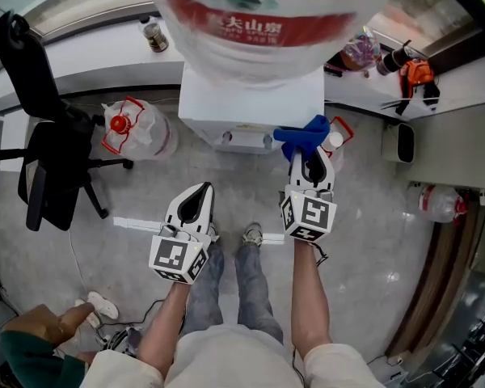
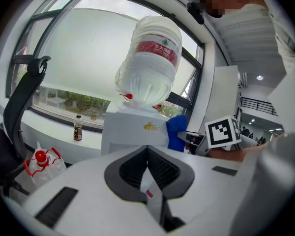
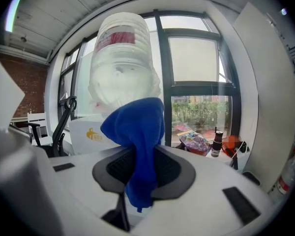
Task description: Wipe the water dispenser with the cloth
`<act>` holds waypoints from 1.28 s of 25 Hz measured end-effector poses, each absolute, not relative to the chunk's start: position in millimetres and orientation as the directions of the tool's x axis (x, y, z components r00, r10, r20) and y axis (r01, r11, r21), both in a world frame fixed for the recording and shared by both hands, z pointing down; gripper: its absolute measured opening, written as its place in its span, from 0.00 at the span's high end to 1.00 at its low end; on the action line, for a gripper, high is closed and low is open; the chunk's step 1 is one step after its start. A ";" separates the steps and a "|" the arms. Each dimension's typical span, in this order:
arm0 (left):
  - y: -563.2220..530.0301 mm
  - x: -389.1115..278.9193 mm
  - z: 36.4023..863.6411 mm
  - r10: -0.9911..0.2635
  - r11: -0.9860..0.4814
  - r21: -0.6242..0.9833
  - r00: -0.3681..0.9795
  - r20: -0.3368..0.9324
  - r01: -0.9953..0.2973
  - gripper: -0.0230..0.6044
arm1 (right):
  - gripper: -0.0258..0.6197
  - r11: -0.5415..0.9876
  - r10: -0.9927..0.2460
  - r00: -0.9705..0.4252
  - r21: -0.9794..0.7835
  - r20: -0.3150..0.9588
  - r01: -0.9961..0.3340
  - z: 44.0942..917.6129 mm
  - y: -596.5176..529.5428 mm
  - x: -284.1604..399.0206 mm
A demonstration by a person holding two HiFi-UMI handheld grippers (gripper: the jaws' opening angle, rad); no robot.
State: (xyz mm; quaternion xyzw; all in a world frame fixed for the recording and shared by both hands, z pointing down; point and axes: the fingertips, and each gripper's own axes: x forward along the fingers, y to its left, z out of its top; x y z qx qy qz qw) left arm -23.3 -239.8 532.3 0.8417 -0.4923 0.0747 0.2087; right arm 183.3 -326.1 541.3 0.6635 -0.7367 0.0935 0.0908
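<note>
- R gripper (image 1: 309, 153): jaws pinched tight on the blue cloth (image 1: 302, 133). In the right gripper view the cloth (image 3: 137, 132) sits bunched up above the jaws, and a thin tail hangs down between them.
- L gripper (image 1: 199, 194): jaws pressed together, held low and near, well apart from the dispenser.
- Writing: big bottle (image 1: 263, 14) has a red label w/ white Chinese letters and a small green mark; too blurry to read for sure. Small gold logo on the dispenser's white side (image 2: 150, 127). Each gripper cube has black-and-white squares.
- Water dispenser (image 1: 250, 103): white box, stands straight up by the far window ledge. Bottle sits on top, neck down, so the long way runs up and down.
- Cloth points away, toward the dispenser, at its near right corner. Can't tell if it touches.
- Clear jug w/ red handle (image 1: 133, 128) on the floor, left of the dispenser. Black chair (image 1: 48, 152) further left.
</note>
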 end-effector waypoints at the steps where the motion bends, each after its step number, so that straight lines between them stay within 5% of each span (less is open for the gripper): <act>1: -239.5 -20.2 534.2 -0.798 -0.428 0.279 0.504 0.330 -0.860 0.95 | 0.80 0.097 -0.961 -0.099 -0.018 0.258 -0.995 543.5 -325.7 188.4; 32: -281.9 -46.9 758.9 -0.839 -0.427 0.257 0.486 0.244 -0.867 0.95 | 0.80 0.098 -0.938 -0.084 0.024 0.336 -0.995 852.8 -328.4 199.7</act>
